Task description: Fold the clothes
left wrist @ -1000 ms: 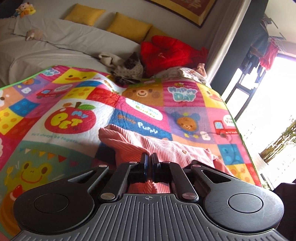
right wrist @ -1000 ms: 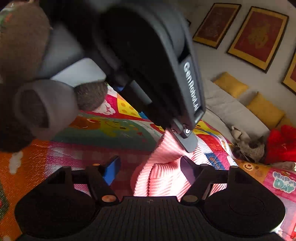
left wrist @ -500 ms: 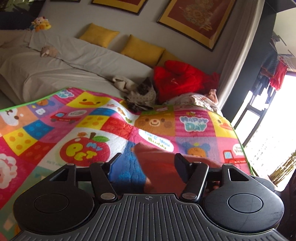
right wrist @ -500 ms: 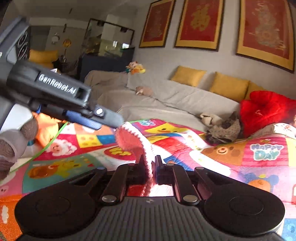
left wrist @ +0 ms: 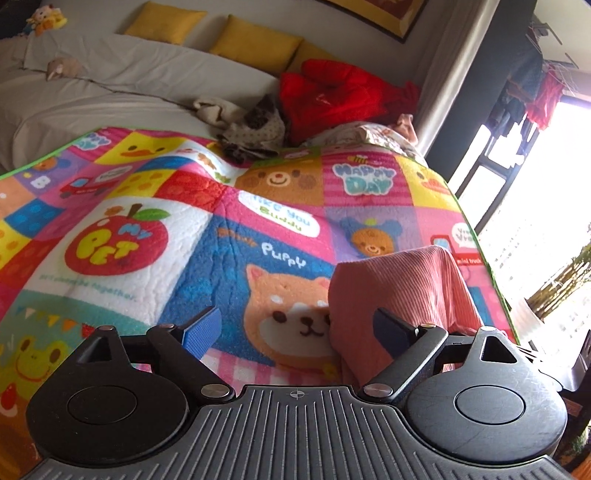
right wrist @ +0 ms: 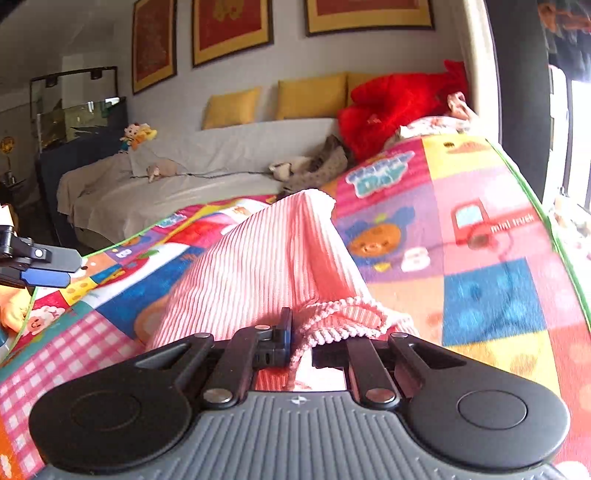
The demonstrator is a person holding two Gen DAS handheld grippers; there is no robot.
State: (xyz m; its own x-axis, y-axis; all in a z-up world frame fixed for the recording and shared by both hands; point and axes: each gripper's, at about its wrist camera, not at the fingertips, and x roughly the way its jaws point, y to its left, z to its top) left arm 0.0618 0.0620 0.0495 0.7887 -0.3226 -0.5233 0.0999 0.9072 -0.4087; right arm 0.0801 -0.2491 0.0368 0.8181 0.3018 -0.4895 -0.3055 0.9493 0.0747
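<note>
left gripper [left wrist: 295, 328] hangs low over the play mat [left wrist: 155, 236], fingers spread wide apart w/ nothing btwn them, blue pad on the left finger showing. pink striped garment [left wrist: 399, 291] lies on the mat just beside its right finger, which overlaps the cloth's edge in view; contact can't be told. cloth sits bunched, near the mat's right edge by the puppy patch. right gripper [right wrist: 299, 347] has its fingers drawn together on the garment's ribbed hem [right wrist: 343, 321], cloth pinched btwn the pads, rest of the garment [right wrist: 258, 266] rising in a ridge ahead of it and draping down onto the mat [right wrist: 491, 295]. from right wrist view the left gripper [right wrist: 48, 271] shows at far left edge, well apart from the cloth. bkgd: sofa [left wrist: 110, 92] under a pale cover behind the mat, yellow cushions [left wrist: 255, 44] along its back, red plush heap [left wrist: 332, 92] at its right end, a crumpled pile of grey/beige clothes [left wrist: 251, 129] at the mat's far edge. framed red-and-gold pictures [right wrist: 232, 26] on the wall. bright window [left wrist: 535, 206] to the right.
</note>
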